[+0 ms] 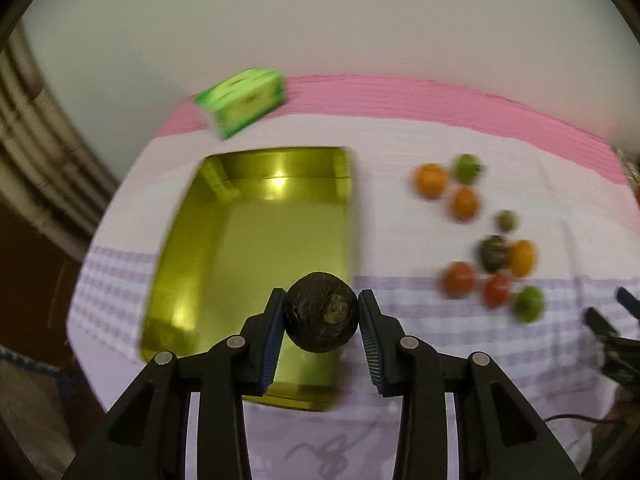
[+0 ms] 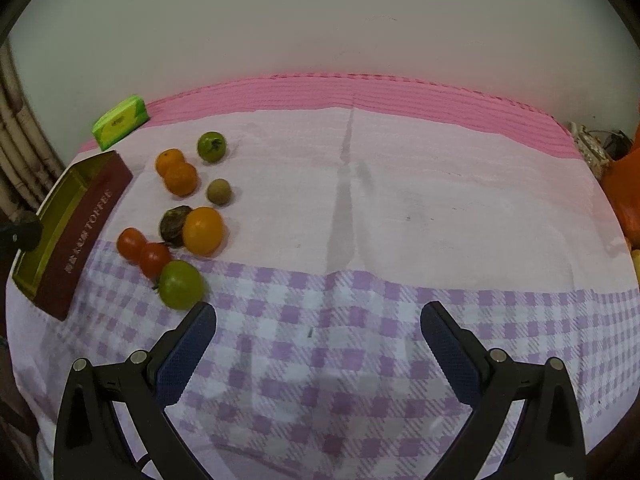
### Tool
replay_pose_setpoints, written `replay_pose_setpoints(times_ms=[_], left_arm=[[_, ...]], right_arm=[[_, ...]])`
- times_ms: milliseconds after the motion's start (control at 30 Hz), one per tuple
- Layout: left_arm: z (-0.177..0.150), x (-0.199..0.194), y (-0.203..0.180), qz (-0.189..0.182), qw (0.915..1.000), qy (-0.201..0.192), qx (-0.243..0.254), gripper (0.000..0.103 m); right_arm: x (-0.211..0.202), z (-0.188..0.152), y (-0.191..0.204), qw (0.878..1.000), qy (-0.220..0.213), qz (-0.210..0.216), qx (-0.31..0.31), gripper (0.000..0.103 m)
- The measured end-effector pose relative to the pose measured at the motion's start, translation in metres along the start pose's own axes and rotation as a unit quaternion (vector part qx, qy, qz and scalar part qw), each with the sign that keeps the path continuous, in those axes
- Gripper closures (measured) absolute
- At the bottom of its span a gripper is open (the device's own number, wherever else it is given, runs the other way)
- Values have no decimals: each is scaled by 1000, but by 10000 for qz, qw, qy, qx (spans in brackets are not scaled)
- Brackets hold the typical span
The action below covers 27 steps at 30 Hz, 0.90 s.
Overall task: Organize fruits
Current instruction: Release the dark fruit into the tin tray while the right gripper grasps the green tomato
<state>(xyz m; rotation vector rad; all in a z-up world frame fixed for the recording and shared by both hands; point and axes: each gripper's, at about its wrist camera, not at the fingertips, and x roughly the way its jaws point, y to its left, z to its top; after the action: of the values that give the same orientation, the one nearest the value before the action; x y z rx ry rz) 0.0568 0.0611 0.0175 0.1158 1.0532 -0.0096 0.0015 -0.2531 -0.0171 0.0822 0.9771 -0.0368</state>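
My left gripper point(image 1: 322, 304) is shut on a dark wrinkled round fruit point(image 1: 322, 312), held above the near right edge of a gold-lined tin box point(image 1: 256, 248); the box inside holds nothing that I can see. In the right wrist view the same box point(image 2: 76, 236) shows red sides at the far left, with the held dark fruit point(image 2: 24, 232) at its left rim. Beside it lie loose fruits: oranges point(image 2: 180, 178), a bigger orange one point(image 2: 203, 231), red tomatoes point(image 2: 154, 258), green tomatoes point(image 2: 180, 285), a dark fruit point(image 2: 174, 226) and a small brown one point(image 2: 219, 191). My right gripper point(image 2: 318, 320) hangs open over the checked cloth.
A green carton point(image 2: 120, 122) lies at the back left near the pink band of the cloth point(image 2: 360, 96). A wall stands behind the table. Orange things and clutter point(image 2: 628, 200) sit past the right edge. The cloth's right half point(image 2: 440, 200) is bare.
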Motion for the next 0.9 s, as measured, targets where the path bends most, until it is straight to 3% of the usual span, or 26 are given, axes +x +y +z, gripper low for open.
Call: replay_pose_setpoints(times_ms=[200,500,667,900], left_arm=[[-14,30,65,429,9977,421,-309,66],[-32,62,93,547,9941,840,-412,66],[-35,68,96,530,9933,933,-436,66],[-36,68,93,540,9931,961,-401,65]], right_arm=[[4,0,16,9999,19,61,-138,2],[14,0,63,9972,50,186,-719,11],[27,3,85,9948,118,224,-983,31],[44,6,102,9933,257,199,-1112,48]])
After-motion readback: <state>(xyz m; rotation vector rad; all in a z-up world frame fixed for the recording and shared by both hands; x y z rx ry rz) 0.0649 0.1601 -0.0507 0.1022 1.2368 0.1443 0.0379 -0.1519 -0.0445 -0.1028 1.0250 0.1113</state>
